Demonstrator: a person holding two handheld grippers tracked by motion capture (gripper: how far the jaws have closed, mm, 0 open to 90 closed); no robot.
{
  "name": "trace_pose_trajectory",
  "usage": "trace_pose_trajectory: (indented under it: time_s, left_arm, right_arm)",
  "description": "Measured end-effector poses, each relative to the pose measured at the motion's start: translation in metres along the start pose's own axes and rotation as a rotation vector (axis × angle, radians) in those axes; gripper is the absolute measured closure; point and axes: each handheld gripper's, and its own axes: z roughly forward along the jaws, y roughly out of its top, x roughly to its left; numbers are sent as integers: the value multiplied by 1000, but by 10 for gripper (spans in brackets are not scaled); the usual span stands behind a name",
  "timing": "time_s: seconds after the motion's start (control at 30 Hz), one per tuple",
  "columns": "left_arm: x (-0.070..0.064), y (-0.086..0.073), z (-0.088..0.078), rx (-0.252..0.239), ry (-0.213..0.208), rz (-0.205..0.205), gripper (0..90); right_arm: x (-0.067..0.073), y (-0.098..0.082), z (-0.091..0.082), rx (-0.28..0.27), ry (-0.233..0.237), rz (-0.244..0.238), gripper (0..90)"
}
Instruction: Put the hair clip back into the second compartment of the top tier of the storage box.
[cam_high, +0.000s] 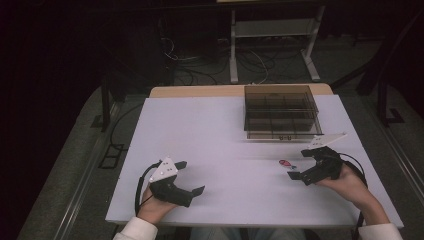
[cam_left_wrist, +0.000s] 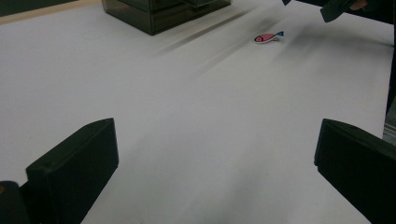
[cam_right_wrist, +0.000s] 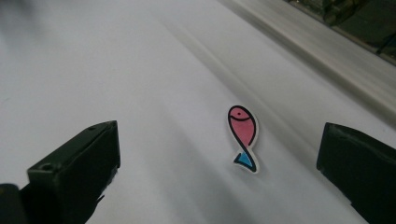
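Note:
A small flat fish figure (cam_high: 286, 163), pink with a blue tail and a black outline, lies on the white table (cam_high: 220, 150). It shows again in the right gripper view as the fish (cam_right_wrist: 243, 137), lying between the two black jaws, nearer the right-hand one. My right gripper (cam_high: 300, 163) stands open just right of the fish, low over the table, touching nothing. My left gripper (cam_high: 190, 177) rests open near the front left of the table, with nothing between its fingers. From the left gripper view the fish (cam_left_wrist: 267, 37) lies far off, beside the other gripper.
A dark see-through box (cam_high: 281, 111) with several compartments stands at the back right of the table. A wooden strip (cam_high: 200, 91) runs along the far edge. Beyond it are a white frame stand (cam_high: 272, 35) and cables on the floor.

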Motion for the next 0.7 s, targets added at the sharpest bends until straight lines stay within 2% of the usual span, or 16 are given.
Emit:
trace_pose_trajectory:
  time_s: [0.4,0.43,0.5,0.63,0.7]
  left_arm:
    - [0,0,1,11,-2,5,0]
    - [0,0,1,12,-2,5,0]
    - [0,0,1,13,-2,5,0]
    - [0,0,1,13,-2,6,0]
    - [0,0,1,13,-2,5,0]
  right_arm:
    - [-4,-6,12,38,-3,3,3]
    - [-4,-6,14,49,-10,-2,11]
    - [-4,-7,16,60,-2,-11,89]
    - [-3,-8,19,62,-4,-18,145]
    - [-4,-9,21,79,-3,-9,145]
